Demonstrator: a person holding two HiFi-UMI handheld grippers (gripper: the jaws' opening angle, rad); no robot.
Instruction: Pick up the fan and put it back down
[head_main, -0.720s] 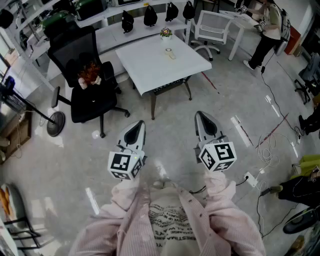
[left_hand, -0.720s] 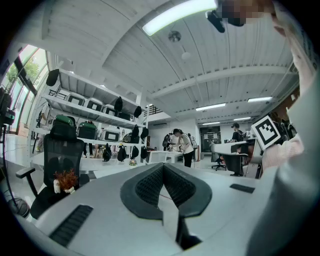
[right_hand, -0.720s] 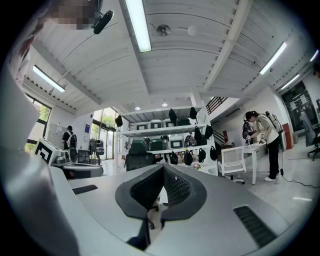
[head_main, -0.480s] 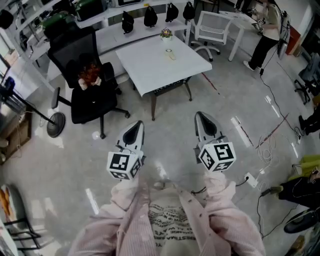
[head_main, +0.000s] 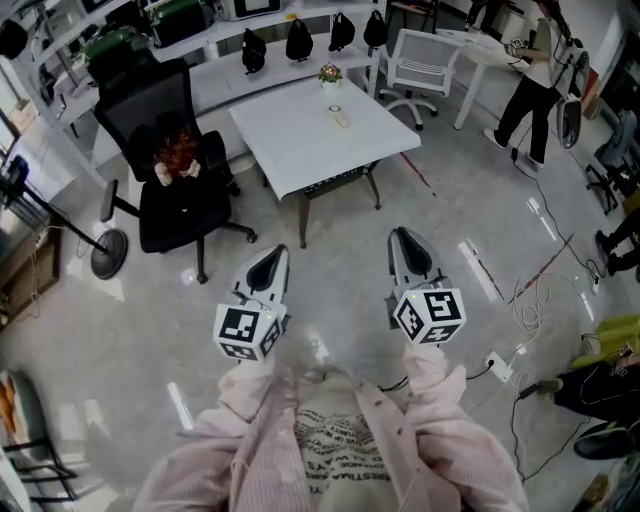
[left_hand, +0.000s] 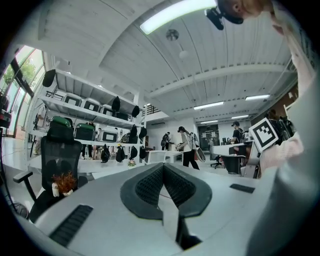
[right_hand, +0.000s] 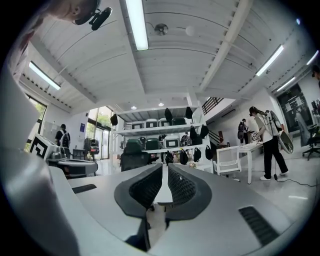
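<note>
Both claws are closed and empty. The left claw (head_main: 273, 259) and the right claw (head_main: 407, 247) are tapered black shells, and in the gripper views their ribbed, rubbery pads meet at the tip with nothing between them. Each is held level over the glossy grey floor (head_main: 330, 215) and carries a cube with square black-and-white markers, with soft pink ribbed sleeves (head_main: 440, 400) behind. A stretch of that floor lies between the claws and the white, square-topped bench (head_main: 290, 140), which stands on dark legs well apart from them. The fan cannot be picked out for certain. The likeliest candidate is a small pale object (head_main: 342, 119) lying flat on the bench top, beside a small ring-shaped thing (head_main: 335, 107) and near a little pot of flowers (head_main: 329, 72) at the far edge; it is too small to make out. Left of the bench stands a black padded office chair (head_main: 150, 110) with a fuzzy orange-brown toy (head_main: 178, 150) on its seat. A white slatted chair (head_main: 422, 52) stands to the right. Black bags (head_main: 299, 38) sit in a row on a long white shelf behind. A person (head_main: 535, 70) stands at the upper right, partly cut off, and thin cables (head_main: 535, 300) trail over the floor at the right.
</note>
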